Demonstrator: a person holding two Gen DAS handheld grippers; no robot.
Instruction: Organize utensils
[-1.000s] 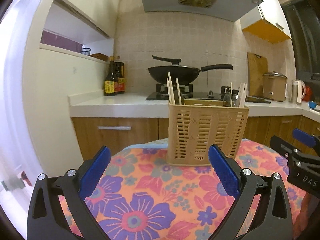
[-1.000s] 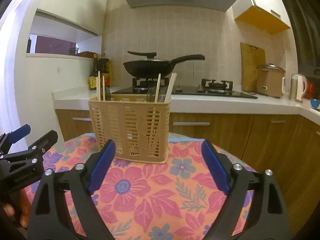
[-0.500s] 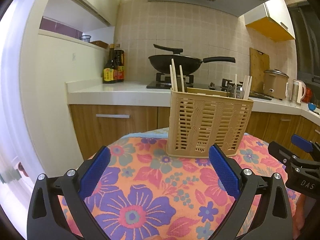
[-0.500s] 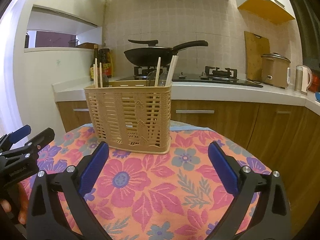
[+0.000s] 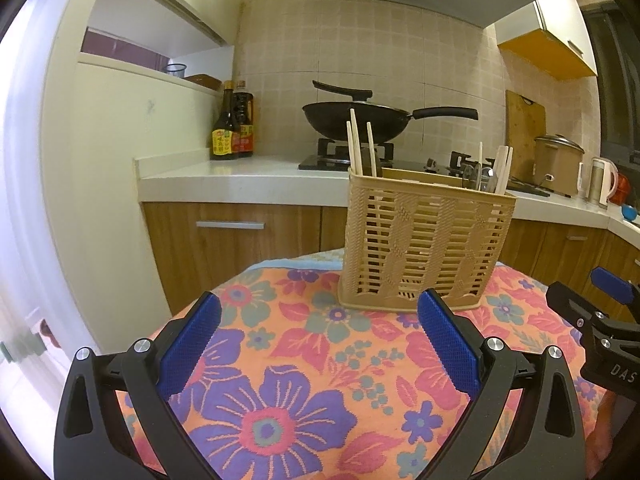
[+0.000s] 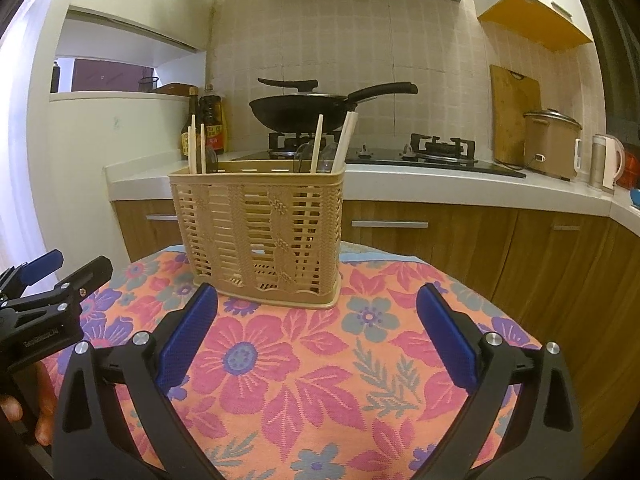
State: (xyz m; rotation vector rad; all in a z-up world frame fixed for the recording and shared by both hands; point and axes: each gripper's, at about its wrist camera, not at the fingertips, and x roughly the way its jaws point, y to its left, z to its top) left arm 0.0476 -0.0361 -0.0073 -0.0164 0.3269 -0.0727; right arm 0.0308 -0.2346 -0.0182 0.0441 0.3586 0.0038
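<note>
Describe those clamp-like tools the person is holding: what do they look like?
Both look alike. The left gripper and right gripper are matte black frames with triangular cut-outs and silver round bolt heads at the joints. Each finger carries a long blue pad with a fine dotted texture. White lettering is printed on the sides, too partial to read. No cables or sleeves show.

Ahead of the right gripper (image 6: 316, 330), the basket (image 6: 260, 232) walls hide the chopsticks' (image 6: 316, 144) lower ends. The dark rounded utensils (image 6: 304, 156) beside them cannot be identified
</note>
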